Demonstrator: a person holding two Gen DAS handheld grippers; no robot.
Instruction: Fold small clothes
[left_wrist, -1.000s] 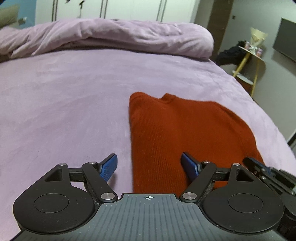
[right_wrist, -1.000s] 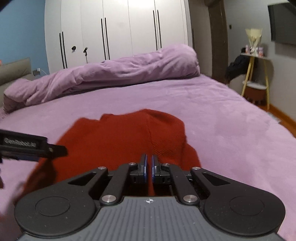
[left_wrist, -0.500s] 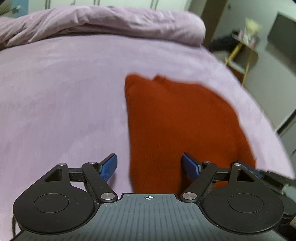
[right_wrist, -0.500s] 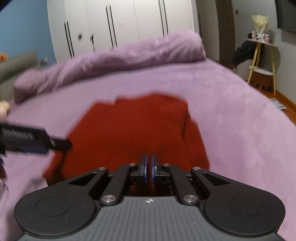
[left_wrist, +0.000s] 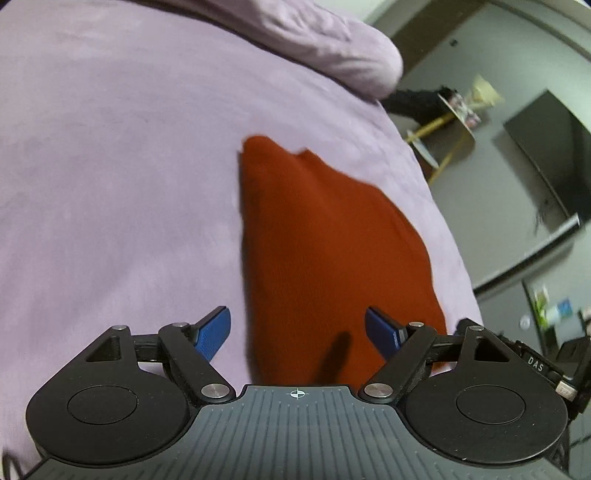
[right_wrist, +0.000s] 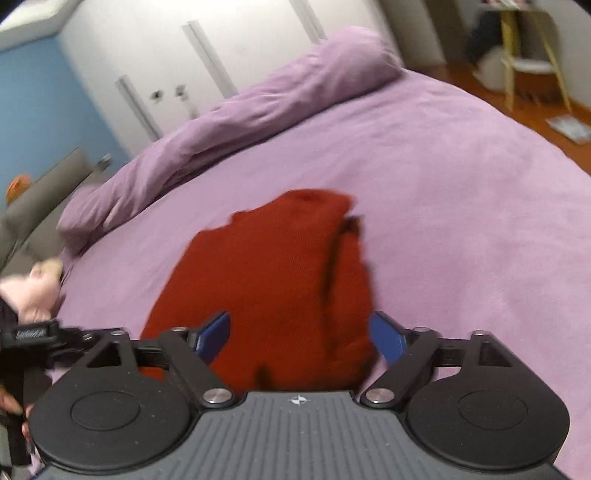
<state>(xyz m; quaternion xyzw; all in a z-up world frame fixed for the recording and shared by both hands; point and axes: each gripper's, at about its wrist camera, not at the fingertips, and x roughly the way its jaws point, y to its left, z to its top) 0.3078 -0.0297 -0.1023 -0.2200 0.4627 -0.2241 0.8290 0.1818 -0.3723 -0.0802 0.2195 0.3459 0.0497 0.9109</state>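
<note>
A rust-red knit sweater (left_wrist: 317, 243) lies folded lengthwise on the purple bed; it also shows in the right wrist view (right_wrist: 273, 280), with a sleeve edge folded along its right side. My left gripper (left_wrist: 297, 332) is open and empty, hovering over the sweater's near left edge. My right gripper (right_wrist: 299, 336) is open and empty above the sweater's near end. The left gripper's body (right_wrist: 33, 336) shows at the left edge of the right wrist view.
A rolled purple duvet (right_wrist: 229, 122) lies along the far side of the bed (left_wrist: 110, 184). A yellow side table (left_wrist: 447, 125) and a dark TV (left_wrist: 546, 155) stand to the right. White wardrobes (right_wrist: 221, 55) are behind. A pink item (right_wrist: 37, 288) lies at left.
My right gripper has opened and let go of the sweater. Both cameras have tilted and moved; the sweater now lies flat on the bed.
</note>
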